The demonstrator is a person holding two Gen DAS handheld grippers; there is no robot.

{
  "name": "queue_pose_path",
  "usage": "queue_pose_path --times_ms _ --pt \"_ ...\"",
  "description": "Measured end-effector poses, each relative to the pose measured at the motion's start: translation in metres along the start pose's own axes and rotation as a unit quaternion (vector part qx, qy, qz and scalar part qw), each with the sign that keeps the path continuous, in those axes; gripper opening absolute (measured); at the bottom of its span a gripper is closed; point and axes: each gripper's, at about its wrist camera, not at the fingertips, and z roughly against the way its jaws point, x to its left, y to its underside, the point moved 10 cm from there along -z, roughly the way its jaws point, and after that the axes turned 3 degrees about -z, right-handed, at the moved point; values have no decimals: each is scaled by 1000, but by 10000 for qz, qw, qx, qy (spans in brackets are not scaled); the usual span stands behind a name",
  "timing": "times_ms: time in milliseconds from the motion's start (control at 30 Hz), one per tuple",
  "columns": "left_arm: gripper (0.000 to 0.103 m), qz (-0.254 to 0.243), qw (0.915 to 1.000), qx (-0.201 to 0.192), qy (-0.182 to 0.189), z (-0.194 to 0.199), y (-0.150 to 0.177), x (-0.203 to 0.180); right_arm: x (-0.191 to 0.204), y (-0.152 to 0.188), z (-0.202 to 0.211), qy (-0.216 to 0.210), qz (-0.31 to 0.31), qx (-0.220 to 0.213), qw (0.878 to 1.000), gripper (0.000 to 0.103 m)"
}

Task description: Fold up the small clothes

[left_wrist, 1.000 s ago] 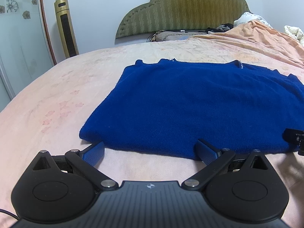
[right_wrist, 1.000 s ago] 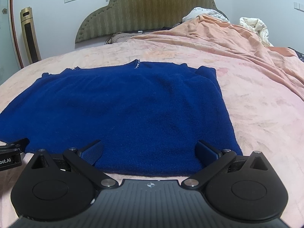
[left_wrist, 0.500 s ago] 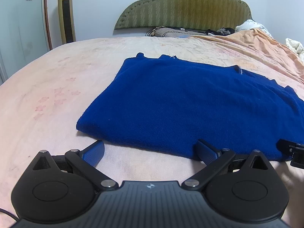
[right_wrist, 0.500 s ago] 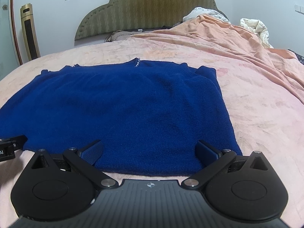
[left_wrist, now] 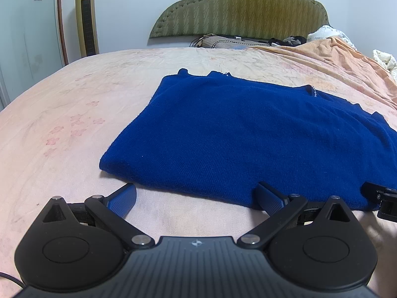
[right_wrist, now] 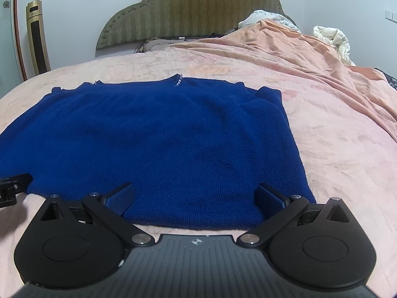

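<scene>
A dark blue knit sweater [left_wrist: 248, 134] lies flat on the bed, sleeves folded in, neck toward the headboard; it also shows in the right wrist view [right_wrist: 158, 136]. My left gripper [left_wrist: 196, 197] is open at the sweater's near hem, toward its left corner, low over the bed. My right gripper [right_wrist: 196, 196] is open at the near hem toward the right corner, its fingers over the fabric edge. Neither holds anything. Each gripper's tip shows at the edge of the other's view.
The bed has a pink flowered sheet [left_wrist: 74, 114]. A rumpled orange blanket [right_wrist: 310, 62] and white bedding [right_wrist: 332, 39] lie on the right. An olive headboard [left_wrist: 238, 7] and a gold tower unit [left_wrist: 86, 17] stand at the far wall.
The left gripper has swung a little left and lower toward the hem corner. The right gripper has barely moved. The sweater has not moved.
</scene>
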Motion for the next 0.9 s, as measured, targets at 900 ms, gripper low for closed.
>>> queue_pose_path --times_ms 900 --pt "103 -924 9941 -304 -474 26 -54 13 4 -13 17 -35 -133 -129 9998 103"
